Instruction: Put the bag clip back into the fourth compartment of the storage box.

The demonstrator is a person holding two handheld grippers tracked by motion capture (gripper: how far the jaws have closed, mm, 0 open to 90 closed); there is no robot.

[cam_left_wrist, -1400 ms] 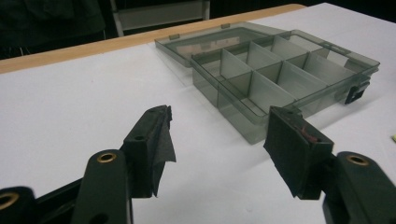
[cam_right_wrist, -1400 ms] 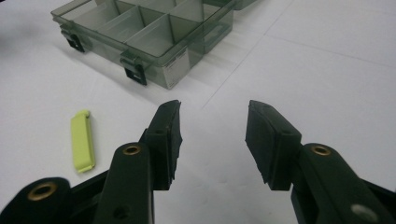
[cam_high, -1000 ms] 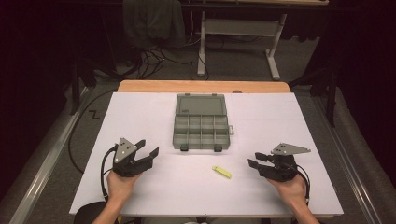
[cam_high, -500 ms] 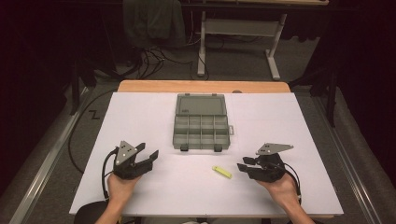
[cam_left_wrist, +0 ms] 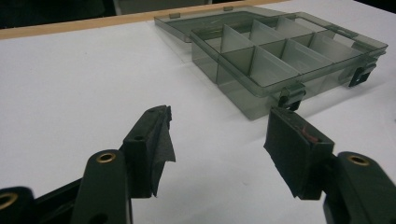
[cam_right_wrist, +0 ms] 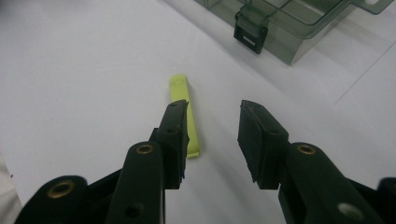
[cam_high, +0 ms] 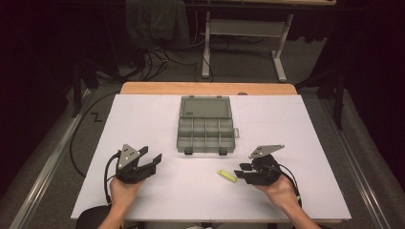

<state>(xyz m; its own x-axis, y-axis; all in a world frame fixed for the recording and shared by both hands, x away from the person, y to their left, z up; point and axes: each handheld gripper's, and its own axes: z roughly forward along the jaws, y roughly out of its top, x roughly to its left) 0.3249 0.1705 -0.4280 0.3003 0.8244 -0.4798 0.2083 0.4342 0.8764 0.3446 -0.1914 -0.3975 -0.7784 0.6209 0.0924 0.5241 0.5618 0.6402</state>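
The yellow-green strip [cam_high: 227, 175] you are reaching for is a small, flat, narrow piece with rounded ends, bright against the white tabletop [cam_high: 157, 119]; it lies flat and slightly askew toward your side of the sheet, well short of the organizer box [cam_high: 206, 126]. Your right gripper [cam_high: 242, 173] sits just beside it, its tips pointing at the strip's near end. In the right gripper view the strip [cam_right_wrist: 185, 112] runs away from you along the inner edge of the left-hand jaw, which covers its near part; most of it lies off to that side rather than in the gap, and you cannot tell whether the jaw touches it. Those jaws have just been closing and now stand part open, with bare tabletop between the pads. Your left gripper [cam_high: 149, 161] rests well apart near the left of the sheet, its jaws spread wide on nothing, aimed toward the box [cam_left_wrist: 285, 56]. The box is clear grey plastic, lid folded back flat, its divided compartments and two front latches facing you. Bare white surface surrounds the strip on all sides, with open room between the two grippers and between the strip and the box's front wall; the near edge of the tabletop runs just behind your hands.
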